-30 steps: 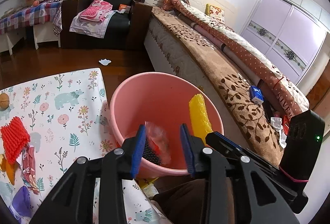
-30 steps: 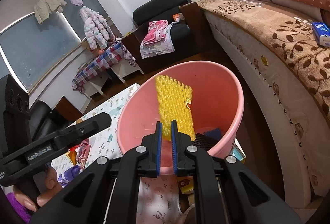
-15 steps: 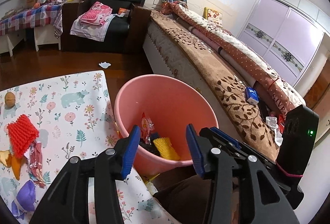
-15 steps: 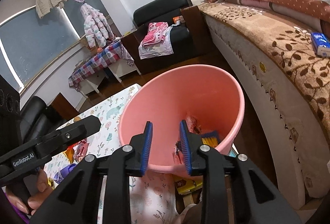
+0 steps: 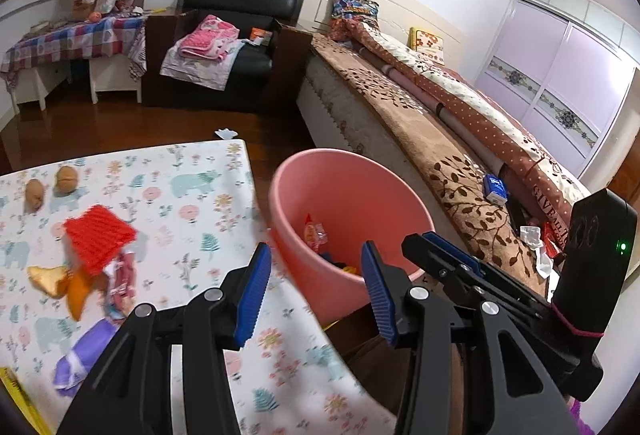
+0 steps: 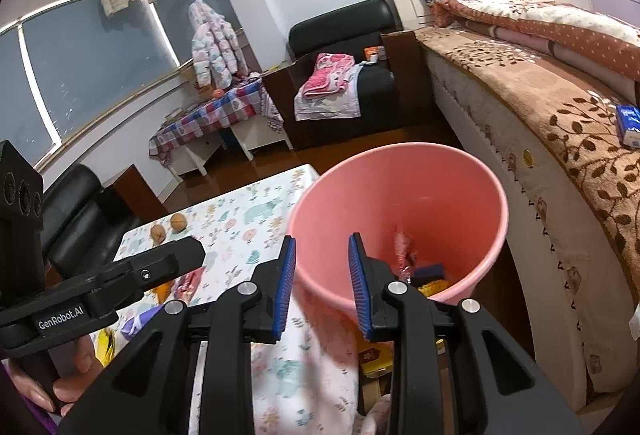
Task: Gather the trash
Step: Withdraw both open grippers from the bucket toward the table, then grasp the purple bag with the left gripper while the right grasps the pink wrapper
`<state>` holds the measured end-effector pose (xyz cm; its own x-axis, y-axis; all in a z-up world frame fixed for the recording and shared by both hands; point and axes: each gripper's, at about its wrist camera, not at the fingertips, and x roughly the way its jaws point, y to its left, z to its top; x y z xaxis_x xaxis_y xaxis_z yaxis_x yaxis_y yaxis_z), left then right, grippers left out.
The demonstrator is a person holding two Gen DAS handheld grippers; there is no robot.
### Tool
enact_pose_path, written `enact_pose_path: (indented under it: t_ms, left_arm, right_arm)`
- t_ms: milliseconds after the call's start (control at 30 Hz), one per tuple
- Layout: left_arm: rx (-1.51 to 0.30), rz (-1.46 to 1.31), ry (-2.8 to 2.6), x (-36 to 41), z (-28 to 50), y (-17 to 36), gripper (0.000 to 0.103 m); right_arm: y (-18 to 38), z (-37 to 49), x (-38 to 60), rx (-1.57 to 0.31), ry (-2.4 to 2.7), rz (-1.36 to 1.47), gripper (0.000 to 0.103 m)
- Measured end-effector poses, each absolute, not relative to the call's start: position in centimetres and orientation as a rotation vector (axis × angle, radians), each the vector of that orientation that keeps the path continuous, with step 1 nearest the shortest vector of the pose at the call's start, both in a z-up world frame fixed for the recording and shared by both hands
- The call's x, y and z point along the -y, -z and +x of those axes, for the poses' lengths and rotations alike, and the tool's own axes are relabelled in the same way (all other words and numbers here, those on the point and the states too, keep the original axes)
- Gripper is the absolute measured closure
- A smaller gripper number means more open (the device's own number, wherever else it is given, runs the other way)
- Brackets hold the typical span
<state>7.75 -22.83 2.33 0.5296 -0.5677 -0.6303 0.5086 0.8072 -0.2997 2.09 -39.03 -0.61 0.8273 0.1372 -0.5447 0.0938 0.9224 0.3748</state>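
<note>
Beside the flowered table (image 5: 192, 195), the pink bin (image 5: 352, 195) stands just beyond both wide-open, empty grippers, left gripper (image 5: 316, 299) and right gripper (image 6: 322, 287), red foam net (image 5: 100, 239) far left.

White walls, dark wood floor (image 5: 100, 127), black leather armchair (image 5: 236, 35), bed with brown leaf-patterned cover (image 5: 420, 123), lilac sliding wardrobe (image 5: 560, 75), curved dark window (image 6: 80, 75).

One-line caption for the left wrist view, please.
Open left gripper hovers by the pink bin, with red foam net and peels on the floral table.
</note>
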Motion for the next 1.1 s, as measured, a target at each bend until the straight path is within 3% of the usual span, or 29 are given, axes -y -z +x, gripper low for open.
enact_pose_path:
  t_ms: [433,533,833,967,1100]
  left_arm:
    - [-0.754,-0.098,0.556,14.4,5.0,-3.0,0.056]
    - [-0.761,-0.1,0.534,12.1,4.7,-2.6,0.051]
    - [-0.809,-0.059,0.429,5.9,3.9,0.0,0.05]
    - [-0.85,-0.056,0.403,4.5,4.2,1.5,0.05]
    - [-0.867,-0.044,0.41,4.6,4.6,2.6,0.05]
  right_arm:
    - [0.4,2.1,33.9,-0.644,-0.117,0.356,0.075]
    - [0.8,2.1,32.7,-0.665,-0.145,0.342,0.075]
    - [2.1,2.9,29.5,-0.724,-0.206,0.309,0.075]
    - [2.6,3.6,28.2,-0.759,-0.235,0.297,0.066]
    - [3.0,4.0,26.9,-0.779,-0.251,0.274,0.066]
